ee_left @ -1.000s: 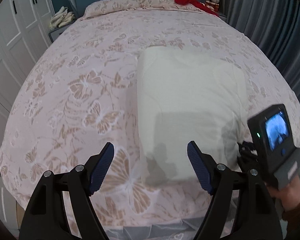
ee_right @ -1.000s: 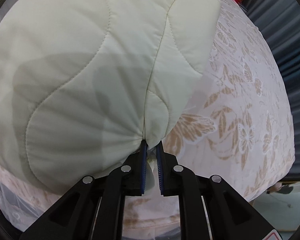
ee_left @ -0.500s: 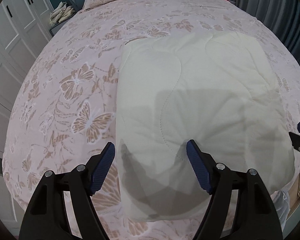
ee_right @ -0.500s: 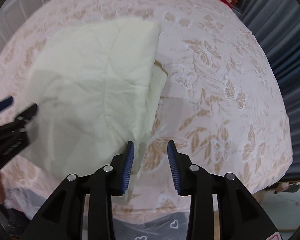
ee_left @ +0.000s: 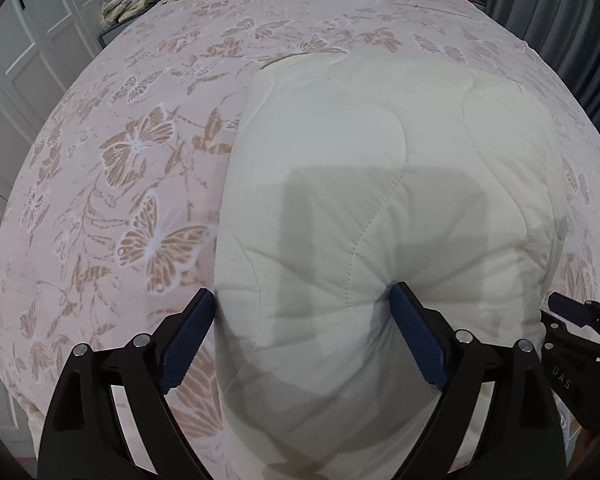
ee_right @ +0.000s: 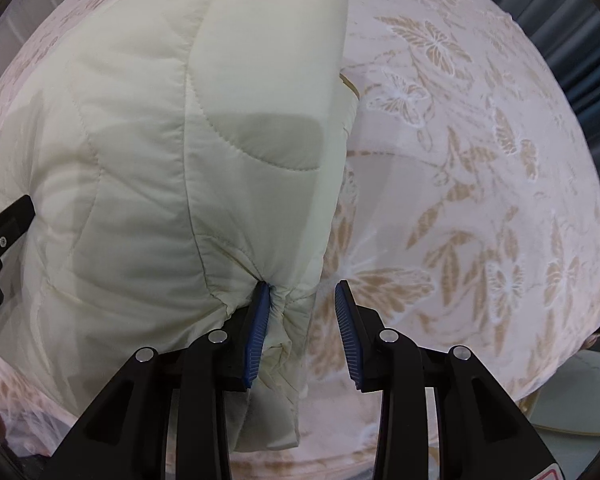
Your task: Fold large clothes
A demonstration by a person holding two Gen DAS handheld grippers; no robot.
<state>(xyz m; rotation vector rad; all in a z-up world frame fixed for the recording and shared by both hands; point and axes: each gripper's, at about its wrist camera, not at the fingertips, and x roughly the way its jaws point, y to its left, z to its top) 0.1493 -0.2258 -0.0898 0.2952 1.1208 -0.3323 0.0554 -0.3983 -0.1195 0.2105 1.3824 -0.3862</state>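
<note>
Quilted cream garment (ee_left: 380, 208) lies folded on butterfly bedspread (ee_left: 132, 168); left hand-held gripper (ee_left: 304, 336) spread wide, straddling its near edge; right hand-held gripper (ee_right: 302, 334) apart at its corner

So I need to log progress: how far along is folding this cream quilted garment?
Done: the cream quilted garment already lies as a compact rectangle on the bed. In hand: both the open left gripper and right gripper straddle its near corners. Left: probably another fold.

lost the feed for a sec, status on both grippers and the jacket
Left hand-held gripper open, straddling near-left corner of folded cream quilted jacket. Right hand-held gripper open at its near-right corner. Jacket on pink butterfly bedspread; nothing blocking.
</note>
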